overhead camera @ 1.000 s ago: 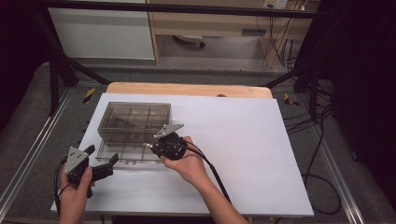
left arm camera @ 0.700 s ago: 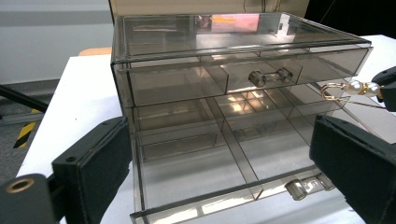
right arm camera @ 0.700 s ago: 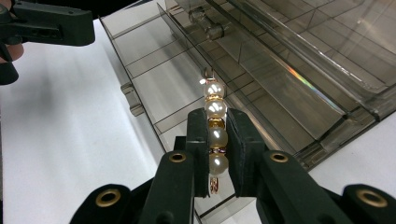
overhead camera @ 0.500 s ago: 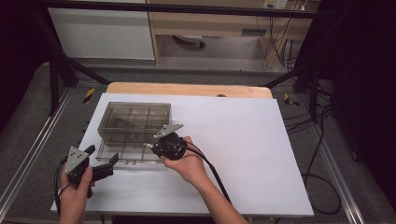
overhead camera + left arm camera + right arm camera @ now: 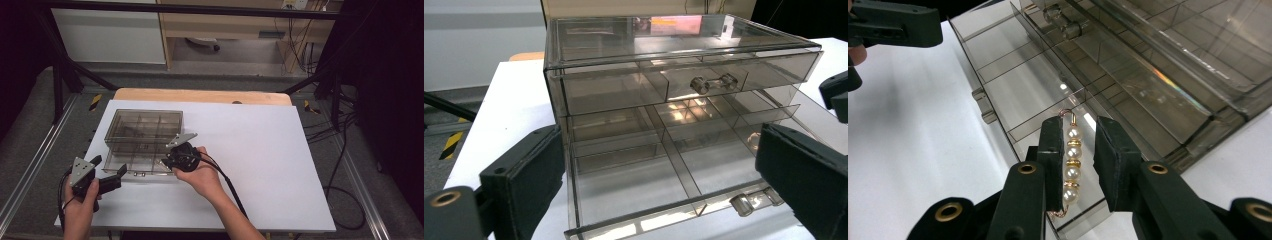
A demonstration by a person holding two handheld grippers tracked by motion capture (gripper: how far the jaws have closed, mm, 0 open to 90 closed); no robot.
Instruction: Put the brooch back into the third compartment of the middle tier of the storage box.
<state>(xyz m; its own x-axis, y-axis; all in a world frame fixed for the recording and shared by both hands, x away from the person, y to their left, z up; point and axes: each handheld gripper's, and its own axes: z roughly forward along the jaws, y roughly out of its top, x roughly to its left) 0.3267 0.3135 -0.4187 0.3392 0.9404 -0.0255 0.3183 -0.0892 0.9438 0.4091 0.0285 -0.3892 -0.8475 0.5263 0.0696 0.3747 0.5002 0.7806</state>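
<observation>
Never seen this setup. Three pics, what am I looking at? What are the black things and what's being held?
No robot: a person holds a pair of hand-held tongs in each hand. One picture is from a fixed camera overhead; the other two come from cameras riding on each pair of tongs, looking along their black jaws. On the white table stands a smoky clear drawer box with its divided lower drawer pulled out. The right tongs sit over that drawer with a small pearl-and-gold bead piece between the jaws, lying against one of them. The left tongs are open, holding nothing.

high view: overhead, far | both gripper cams: close; all share drawer box (image 5: 143, 141) (image 5: 664, 125) (image 5: 1128, 65)
</observation>
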